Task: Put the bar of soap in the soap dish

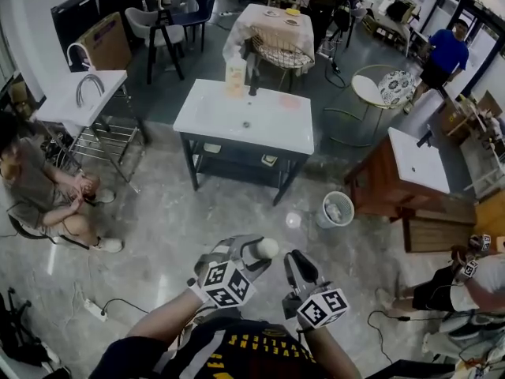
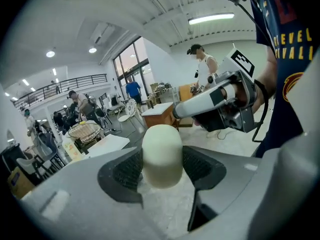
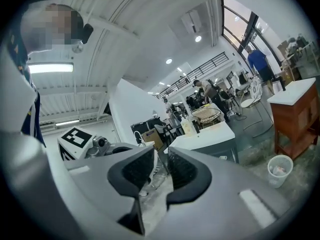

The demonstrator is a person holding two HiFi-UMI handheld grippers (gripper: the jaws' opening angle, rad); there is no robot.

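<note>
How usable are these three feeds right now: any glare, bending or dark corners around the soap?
Head view: edges bow outward, the glossy floor throws pale reflections, the soap is small but clear. Left gripper view: black fisheye corners, soap sharp and evenly lit, ceiling lamp blown out. Right gripper view: same dark corners, bright window at upper right.

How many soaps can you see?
1. The bar of soap is squeezed between the jaws of the left hand-held gripper, low in the head view's middle. Others may be hidden farther off.
</note>
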